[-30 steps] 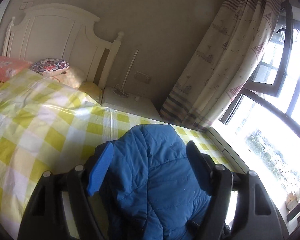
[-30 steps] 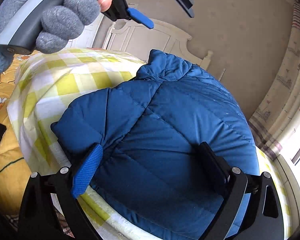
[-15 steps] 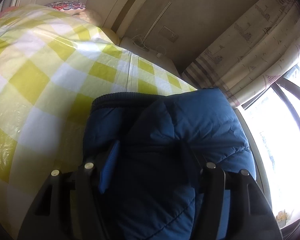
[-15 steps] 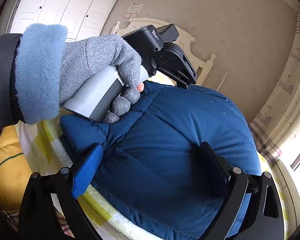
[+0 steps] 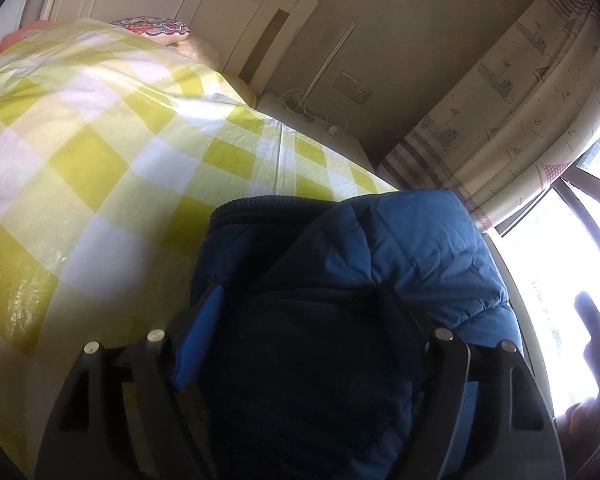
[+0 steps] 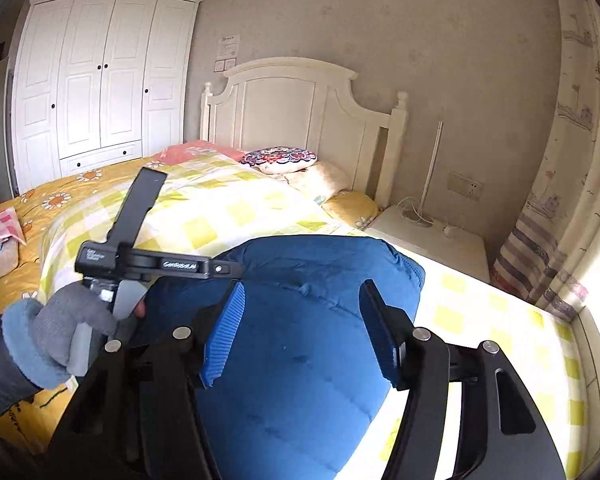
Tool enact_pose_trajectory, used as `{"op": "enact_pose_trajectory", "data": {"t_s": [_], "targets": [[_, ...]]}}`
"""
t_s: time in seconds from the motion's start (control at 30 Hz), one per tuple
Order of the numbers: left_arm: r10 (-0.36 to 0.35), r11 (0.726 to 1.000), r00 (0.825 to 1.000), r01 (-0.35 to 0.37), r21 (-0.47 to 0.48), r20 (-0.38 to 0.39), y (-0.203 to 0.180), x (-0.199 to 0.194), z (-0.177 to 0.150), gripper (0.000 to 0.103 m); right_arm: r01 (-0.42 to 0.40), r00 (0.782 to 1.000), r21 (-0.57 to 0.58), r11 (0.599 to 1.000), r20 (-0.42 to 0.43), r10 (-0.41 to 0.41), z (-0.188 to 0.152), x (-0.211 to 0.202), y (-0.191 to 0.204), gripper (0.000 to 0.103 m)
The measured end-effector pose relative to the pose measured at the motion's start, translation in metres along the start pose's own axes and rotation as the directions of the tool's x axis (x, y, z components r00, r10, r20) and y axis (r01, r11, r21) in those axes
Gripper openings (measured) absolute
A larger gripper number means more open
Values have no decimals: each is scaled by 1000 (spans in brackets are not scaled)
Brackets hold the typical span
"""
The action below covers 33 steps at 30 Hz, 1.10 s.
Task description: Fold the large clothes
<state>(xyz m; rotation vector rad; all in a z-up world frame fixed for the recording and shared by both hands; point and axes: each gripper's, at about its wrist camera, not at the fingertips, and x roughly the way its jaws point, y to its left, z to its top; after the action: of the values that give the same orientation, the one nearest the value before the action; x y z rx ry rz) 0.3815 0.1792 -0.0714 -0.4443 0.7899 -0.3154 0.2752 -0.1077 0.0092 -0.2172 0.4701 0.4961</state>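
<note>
A gloved hand (image 6: 56, 332) held the left gripper (image 5: 296, 332) low on the blue jacket (image 6: 300, 344). Its fingers (image 5: 198, 336) were opening, a dark fold of padding bulging between them; whether they pressed it could not be told. The jacket lay folded on the checked cover (image 5: 100, 168) of the bed (image 6: 296, 92). The right gripper (image 6: 300, 332) hung above the jacket, its fingers (image 6: 224, 336) closing on nothing.
</note>
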Motion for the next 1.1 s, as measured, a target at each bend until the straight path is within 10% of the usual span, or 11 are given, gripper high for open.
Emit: {"op": "enact_pose_trajectory", "data": {"t_s": [0.17, 0.33, 0.53, 0.63, 0.9, 1.1], "targets": [[9, 1000, 1000, -9, -7, -9, 2, 2, 1, 83, -62, 990, -27, 998, -128, 58, 30, 89, -18, 54], [49, 999, 998, -49, 1, -39, 3, 7, 4, 88, -109, 928, 23, 994, -357, 110, 5, 167, -36, 54], [33, 998, 995, -38, -50, -92, 16, 17, 4, 101, 0, 958, 20, 1000, -288, 6, 37, 148, -56, 54], [30, 998, 996, -34, -55, -87, 17, 17, 4, 101, 0, 908, 113, 994, -416, 48, 0, 193, -79, 54], [55, 997, 995, -58, -45, -82, 13, 19, 3, 101, 16, 909, 90, 996, -416, 23, 1, 192, -74, 55], [64, 997, 995, -66, -36, -75, 13, 17, 3, 101, -126, 962, -1, 992, -244, 122, 57, 145, -34, 55]]}}
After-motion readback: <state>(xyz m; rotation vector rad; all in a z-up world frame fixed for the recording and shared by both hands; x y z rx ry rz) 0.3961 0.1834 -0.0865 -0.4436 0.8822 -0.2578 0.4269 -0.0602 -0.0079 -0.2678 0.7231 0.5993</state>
